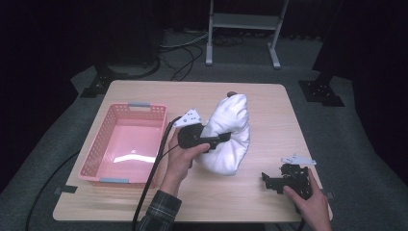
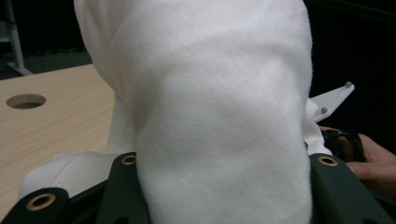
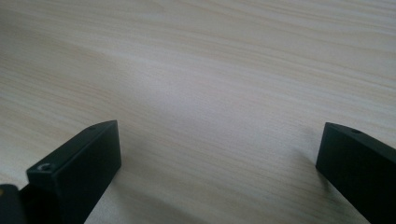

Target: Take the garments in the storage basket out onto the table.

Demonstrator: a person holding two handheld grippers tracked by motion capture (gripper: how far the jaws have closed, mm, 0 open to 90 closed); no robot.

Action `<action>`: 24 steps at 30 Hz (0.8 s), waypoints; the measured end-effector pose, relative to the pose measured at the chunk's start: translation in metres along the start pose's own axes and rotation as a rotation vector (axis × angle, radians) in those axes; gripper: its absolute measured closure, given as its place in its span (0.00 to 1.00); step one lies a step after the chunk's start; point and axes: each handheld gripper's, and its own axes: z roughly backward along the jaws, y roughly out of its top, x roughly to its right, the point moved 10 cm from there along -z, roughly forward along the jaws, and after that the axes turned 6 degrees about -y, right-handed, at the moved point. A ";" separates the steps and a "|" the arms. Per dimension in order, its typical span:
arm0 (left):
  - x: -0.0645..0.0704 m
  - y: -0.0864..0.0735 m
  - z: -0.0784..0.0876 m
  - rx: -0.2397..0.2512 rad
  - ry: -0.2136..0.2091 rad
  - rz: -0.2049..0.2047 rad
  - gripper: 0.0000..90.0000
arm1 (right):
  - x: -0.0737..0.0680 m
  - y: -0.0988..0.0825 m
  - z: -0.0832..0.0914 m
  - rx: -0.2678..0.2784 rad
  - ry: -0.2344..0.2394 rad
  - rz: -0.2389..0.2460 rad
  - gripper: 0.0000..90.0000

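Holding the cloth (image 1: 226,134) clamped in the left gripper (image 1: 211,142) above the table (image 1: 269,103), carry it over the basket (image 1: 126,144), then release. Right gripper (image 1: 281,180) rests wide open, empty.

right tongs (image 3: 217,163): jaws wide apart | nothing between them | over bare wooden table (image 3: 224,70)
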 end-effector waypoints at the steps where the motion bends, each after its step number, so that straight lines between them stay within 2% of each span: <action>1: -0.001 -0.003 -0.002 -0.003 0.002 0.005 0.58 | 0.000 0.000 0.000 0.000 0.000 0.000 0.00; 20: -0.021 -0.058 -0.024 -0.136 0.066 0.047 0.57 | 0.000 0.000 0.000 0.000 0.001 -0.002 0.00; 24: -0.025 -0.066 -0.027 -0.176 0.090 0.041 0.57 | 0.000 0.000 0.000 0.000 0.001 -0.001 0.00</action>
